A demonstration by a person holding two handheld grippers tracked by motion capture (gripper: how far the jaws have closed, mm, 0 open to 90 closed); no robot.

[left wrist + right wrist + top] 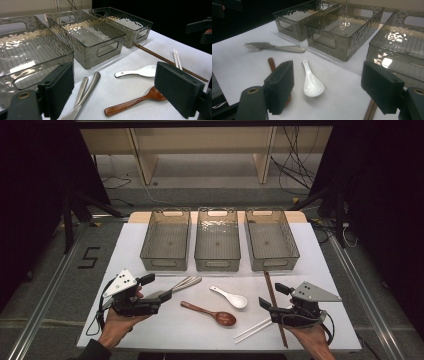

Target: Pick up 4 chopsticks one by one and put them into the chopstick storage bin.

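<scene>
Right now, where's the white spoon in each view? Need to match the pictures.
High view: white spoon lies centre, in front of the middle bin, bowl toward the right.
Left gripper view: white spoon sits right of centre, above the brown wooden spoon.
Right gripper view: white spoon lies centre, between the two black fingers, bowl nearest the camera.
Shared landmark: the middle bin.

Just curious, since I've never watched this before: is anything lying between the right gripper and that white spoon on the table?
Nothing visible does. The right gripper has its jaws open, and only bare white table separates it from the white spoon. The wooden spoon lies off to the side.
</scene>
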